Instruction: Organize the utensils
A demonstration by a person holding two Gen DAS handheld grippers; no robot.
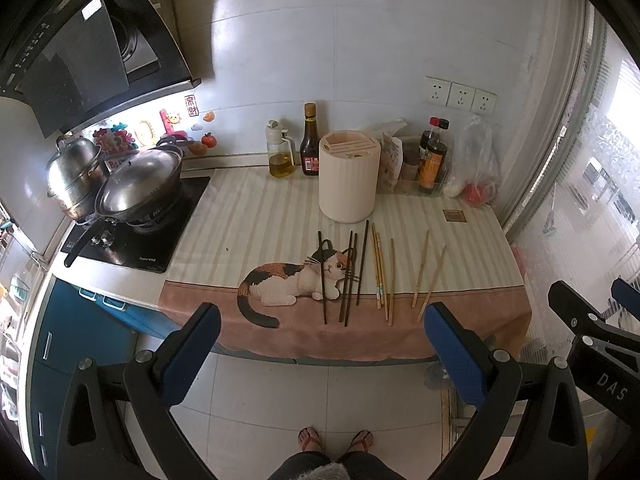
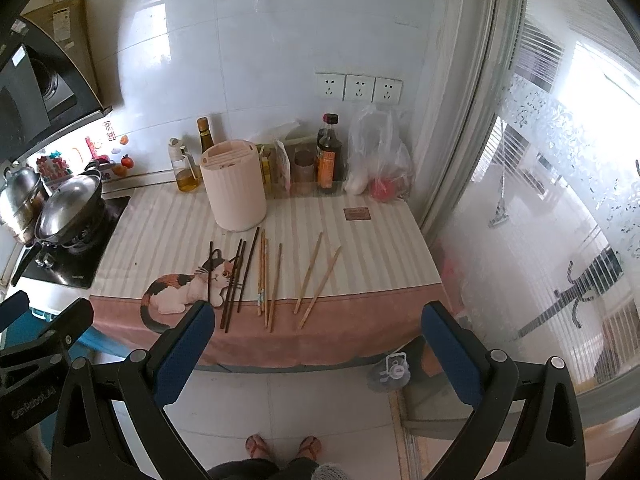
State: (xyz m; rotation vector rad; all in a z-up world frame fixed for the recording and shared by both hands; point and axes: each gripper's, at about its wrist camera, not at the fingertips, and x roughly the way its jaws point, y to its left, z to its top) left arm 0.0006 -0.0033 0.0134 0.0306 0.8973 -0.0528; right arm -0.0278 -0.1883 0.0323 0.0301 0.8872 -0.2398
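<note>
Both the left gripper (image 1: 322, 344) and right gripper (image 2: 316, 342) hang spread wide and empty, short of the counter edge. Beyond them dark chopsticks (image 1: 346, 276) and light chopsticks (image 1: 384, 276) lie loose on the cat-print cloth (image 1: 248, 220). Behind these stands the cream holder (image 1: 348, 176), seemingly slotted on top.

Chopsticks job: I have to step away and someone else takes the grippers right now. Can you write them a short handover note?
Left gripper: open, empty, held back from the counter edge above the floor.
Right gripper: open, empty, likewise short of the counter.
Things: four dark chopsticks lie across the cat picture on the cloth; three light chopsticks sit just right of them, and two more light ones lie further right. The holder stands upright behind them, slots showing on top.
Done: nothing picked up; no chopstick shows in the holder.
Left: all nine chopsticks, presumably to go in the holder.
</note>
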